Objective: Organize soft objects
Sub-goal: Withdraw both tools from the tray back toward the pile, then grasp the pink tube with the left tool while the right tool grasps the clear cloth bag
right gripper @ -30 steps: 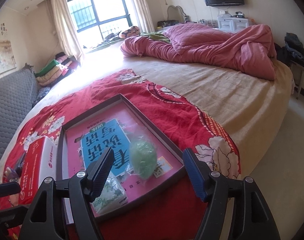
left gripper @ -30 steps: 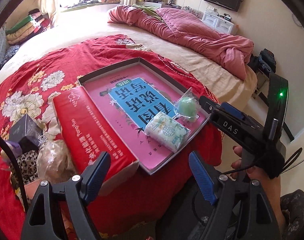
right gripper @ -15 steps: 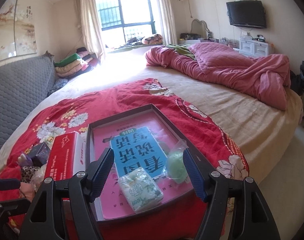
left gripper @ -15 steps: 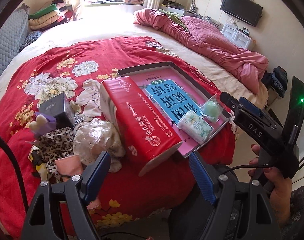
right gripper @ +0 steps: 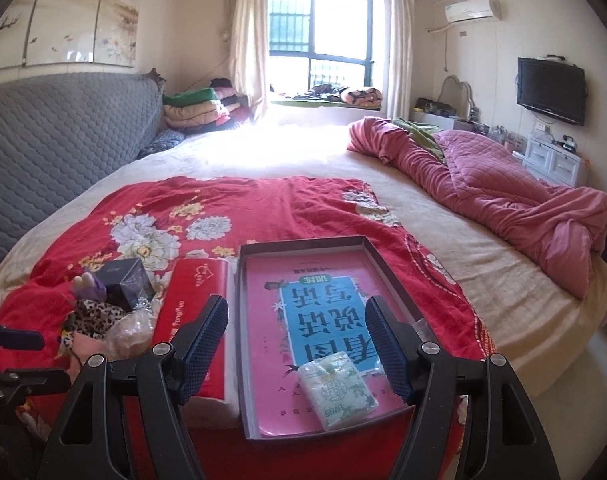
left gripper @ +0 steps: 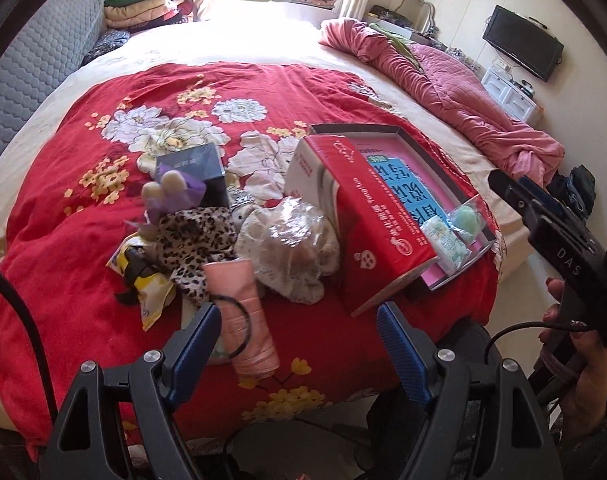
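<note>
Soft objects are bunched in a messy heap on the red floral blanket (left gripper: 103, 216), left of the tray, so going left to right: a yellow packet (left gripper: 151, 296) at the edge of the heap, then a leopard-print plush (left gripper: 191, 240) with a purple-and-cream plush toy (left gripper: 171, 194) just behind it, leaning against a dark box (left gripper: 195, 168). A pink roll (left gripper: 243, 316) lies nearest the camera with a black hair tie looped over it, and right beside it is a crinkly clear bag of something cream-coloured (left gripper: 291, 248).

Next over is the red tissue pack (left gripper: 363, 224), propped against the left wall of the shallow box tray (right gripper: 243, 360). Inside the tray there's a pink book with a blue panel, and on it a small white-green tissue packet (right gripper: 337, 390) and a green ball in a plastic bag (left gripper: 465, 218), both at the near end.

The left gripper (left gripper: 297, 344) hovers over the near end of the heap, tongs wide apart, nothing between them. The right gripper (right gripper: 297, 346) hangs over the tray, also spread wide and empty; a hand (left gripper: 575, 360) grips its handle at the far right.
</note>
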{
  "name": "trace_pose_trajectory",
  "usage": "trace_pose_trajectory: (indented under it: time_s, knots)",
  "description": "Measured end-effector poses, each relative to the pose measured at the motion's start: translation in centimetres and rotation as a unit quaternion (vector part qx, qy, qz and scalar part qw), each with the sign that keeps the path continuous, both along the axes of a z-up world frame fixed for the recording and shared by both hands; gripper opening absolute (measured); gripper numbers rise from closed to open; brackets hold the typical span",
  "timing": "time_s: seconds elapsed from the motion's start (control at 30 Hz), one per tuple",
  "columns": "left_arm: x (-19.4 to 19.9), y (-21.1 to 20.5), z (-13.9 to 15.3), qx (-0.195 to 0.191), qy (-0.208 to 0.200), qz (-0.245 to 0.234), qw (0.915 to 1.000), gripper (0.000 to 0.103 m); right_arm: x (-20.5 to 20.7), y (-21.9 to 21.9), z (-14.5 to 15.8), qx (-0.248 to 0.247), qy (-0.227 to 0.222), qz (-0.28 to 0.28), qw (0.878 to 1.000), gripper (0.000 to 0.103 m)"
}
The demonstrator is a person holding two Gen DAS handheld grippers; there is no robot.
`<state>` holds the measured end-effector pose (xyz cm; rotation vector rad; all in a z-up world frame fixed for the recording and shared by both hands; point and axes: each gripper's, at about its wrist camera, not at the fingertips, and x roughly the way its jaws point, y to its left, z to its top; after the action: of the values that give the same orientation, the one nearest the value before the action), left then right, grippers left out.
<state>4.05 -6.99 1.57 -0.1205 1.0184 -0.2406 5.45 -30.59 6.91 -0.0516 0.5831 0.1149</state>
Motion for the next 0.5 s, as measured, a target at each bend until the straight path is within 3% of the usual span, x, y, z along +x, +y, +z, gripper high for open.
trace_pose_trajectory:
  time_s: [0.27, 0.5]
  knots:
    - [-0.7, 2.8, -2.0, 0.000, 0.026, 0.031, 0.9992, 0.080, -0.6, 3.2, 0.6, 0.033, 0.016, 0.056, 0.998, 0.073]
    - [0.8, 2.7, -4.0, 0.028, 0.049, 0.064, 0.9963, 0.080, -1.1, 7.6, -0.5, -0.002, 0.036, 0.125, 0.992, 0.073]
